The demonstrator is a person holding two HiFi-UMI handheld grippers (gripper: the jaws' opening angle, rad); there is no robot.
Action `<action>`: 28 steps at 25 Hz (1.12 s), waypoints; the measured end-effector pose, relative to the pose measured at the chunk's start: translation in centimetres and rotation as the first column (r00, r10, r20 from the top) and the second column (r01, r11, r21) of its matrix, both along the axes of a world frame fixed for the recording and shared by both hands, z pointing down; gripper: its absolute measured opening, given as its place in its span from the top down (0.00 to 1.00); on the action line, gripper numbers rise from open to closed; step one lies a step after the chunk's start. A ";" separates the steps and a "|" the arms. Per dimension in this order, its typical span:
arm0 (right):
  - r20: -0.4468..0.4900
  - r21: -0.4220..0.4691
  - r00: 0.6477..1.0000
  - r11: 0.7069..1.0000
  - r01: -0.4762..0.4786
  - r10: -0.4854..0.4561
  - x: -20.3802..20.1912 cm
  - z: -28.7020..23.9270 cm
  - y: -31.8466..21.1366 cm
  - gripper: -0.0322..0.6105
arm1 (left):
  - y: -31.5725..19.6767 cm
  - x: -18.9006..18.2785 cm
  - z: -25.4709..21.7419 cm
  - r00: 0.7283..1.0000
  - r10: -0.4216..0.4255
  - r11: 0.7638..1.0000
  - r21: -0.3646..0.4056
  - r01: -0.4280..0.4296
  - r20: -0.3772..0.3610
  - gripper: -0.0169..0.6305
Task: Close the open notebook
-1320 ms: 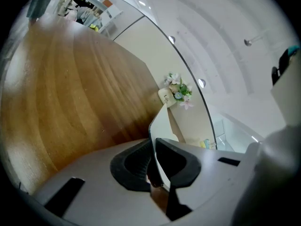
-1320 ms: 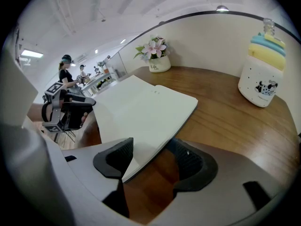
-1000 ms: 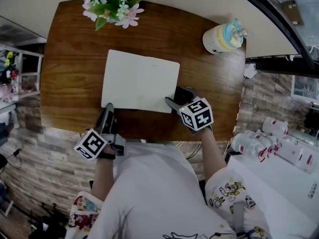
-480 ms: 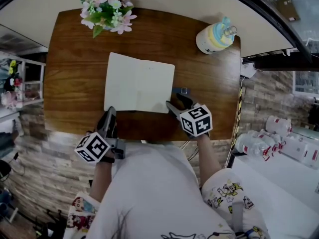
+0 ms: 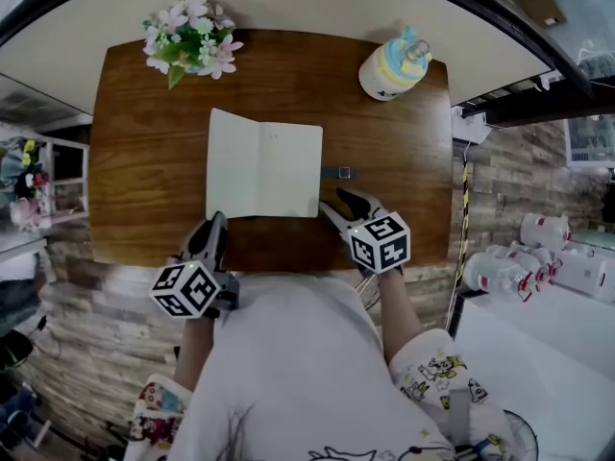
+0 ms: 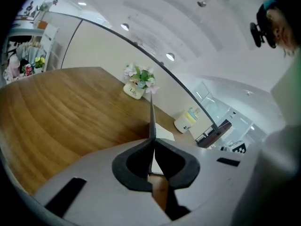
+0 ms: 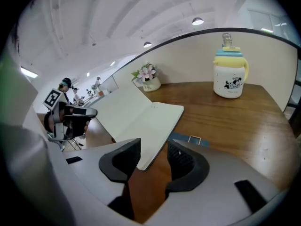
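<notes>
The notebook [image 5: 264, 163] lies open on the wooden table [image 5: 135, 161], blank cream pages up. My left gripper [image 5: 215, 223] hovers at the table's near edge, just short of the notebook's near left corner, jaws shut with nothing in them. In the left gripper view the shut jaws [image 6: 152, 121] point at the notebook [image 6: 163, 133]. My right gripper [image 5: 344, 200] hangs off the near right corner, its jaws closing with nothing between them. In the right gripper view the notebook [image 7: 141, 113] lies just beyond the right gripper [image 7: 153, 148].
A pot of pink flowers [image 5: 187, 38] stands at the far left of the table and a yellow and blue lidded cup [image 5: 389, 63] at the far right. A small dark strap [image 5: 338, 172] lies right of the notebook. Brick wall and shelves surround the table.
Both grippers have drawn back from the notebook toward the person and risen. The right jaws have narrowed. The left gripper has rolled, its marker cube showing a different face.
</notes>
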State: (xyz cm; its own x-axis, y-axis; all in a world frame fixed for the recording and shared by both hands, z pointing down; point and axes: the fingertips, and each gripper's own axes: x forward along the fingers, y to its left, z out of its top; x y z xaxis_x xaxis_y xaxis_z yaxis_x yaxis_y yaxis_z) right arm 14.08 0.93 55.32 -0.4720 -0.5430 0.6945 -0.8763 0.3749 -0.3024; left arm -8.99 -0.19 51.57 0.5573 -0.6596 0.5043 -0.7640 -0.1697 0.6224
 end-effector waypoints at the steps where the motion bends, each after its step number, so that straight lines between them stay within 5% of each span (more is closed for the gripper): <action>1: 0.006 0.008 1.000 1.000 -0.008 0.008 0.2 -0.3 0.1 0.69 | 0.0 0.2 -0.2 1.000 0.014 1.000 0.007 -0.015 0.013 0.96; 11: 0.036 0.073 0.996 0.994 -0.082 0.080 1.9 -2.2 1.1 0.80 | 0.4 3.6 -1.8 0.970 0.182 0.974 0.106 -0.200 0.159 0.96; 16: 0.053 0.068 0.992 0.990 -0.121 0.118 2.8 -2.4 2.0 0.84 | 0.5 6.4 -2.4 0.917 0.294 0.929 0.146 -0.341 0.271 0.92; 28: 0.084 0.087 0.981 0.979 -0.184 0.177 4.5 -3.7 4.0 0.86 | 0.9 11.3 -1.9 0.813 0.395 0.850 0.164 -0.500 0.428 0.79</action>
State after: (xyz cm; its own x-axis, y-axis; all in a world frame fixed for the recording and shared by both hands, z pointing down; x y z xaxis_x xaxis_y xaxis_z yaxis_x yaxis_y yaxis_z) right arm 18.58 4.94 51.66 -0.4093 -0.6848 0.6030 -0.9082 0.2426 -0.3410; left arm 2.27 0.75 49.71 0.6318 -0.5158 0.5786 -0.7224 -0.6625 0.1982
